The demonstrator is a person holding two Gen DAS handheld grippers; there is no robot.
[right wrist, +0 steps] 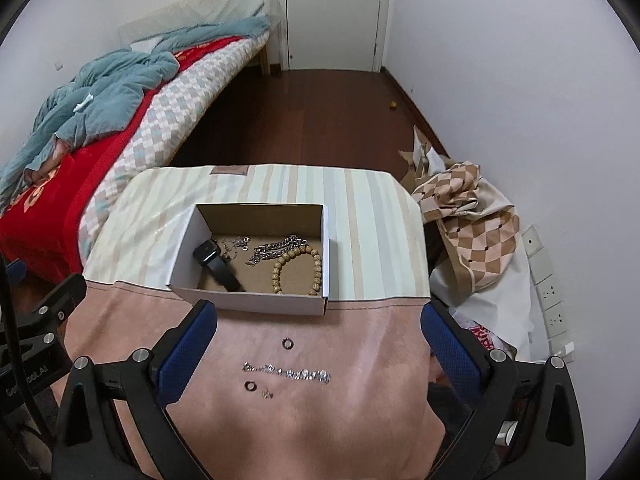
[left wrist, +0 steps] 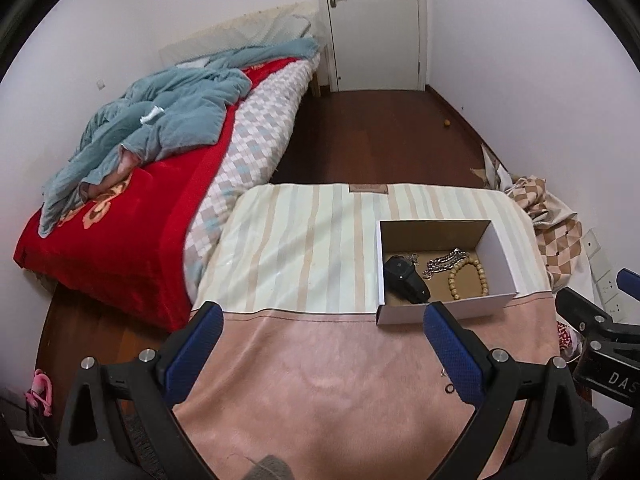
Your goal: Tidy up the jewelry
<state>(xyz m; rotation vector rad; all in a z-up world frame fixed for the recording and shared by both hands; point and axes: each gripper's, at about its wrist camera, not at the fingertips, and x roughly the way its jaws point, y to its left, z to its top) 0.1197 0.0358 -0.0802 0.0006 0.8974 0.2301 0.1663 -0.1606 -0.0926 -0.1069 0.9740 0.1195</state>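
The open white cardboard box (right wrist: 256, 300) with its brown inside sits on the table, where the cream-and-tan striped cloth (right wrist: 360, 208) meets the pink velvety cloth (right wrist: 320, 420). Inside it, at about nine o'clock, lies a black smartwatch with a dark strap (right wrist: 216, 264); just beside the watch, toward twelve o'clock, is a thin silver chain (right wrist: 236, 246). A heavier silver link chain (right wrist: 276, 250) lies near the middle, and a bracelet of round tan wooden beads (right wrist: 298, 272) fills the three o'clock side, touching or almost touching that chain.

On the pink cloth, at six o'clock from the box, some jewelry is still outside it: a small dark metal ring (right wrist: 287, 343) nearest the box, below it a sparkling silver bracelet (right wrist: 286, 374) laid out straight, then a second small ring (right wrist: 251, 386) and a tiny silver earring or charm (right wrist: 267, 394) just beside it.

The right gripper (right wrist: 320, 322), with blue-padded black fingers, stands spread wide above these pieces with nothing between its pads. The left gripper (left wrist: 322, 320) is likewise spread wide and empty, over the bare pink cloth at eight o'clock from the box (left wrist: 446, 312).

A bed with a red blanket (left wrist: 120, 248) and a crumpled blue-grey quilt (left wrist: 160, 120) lies at ten o'clock, and a white door (left wrist: 372, 24) at twelve.
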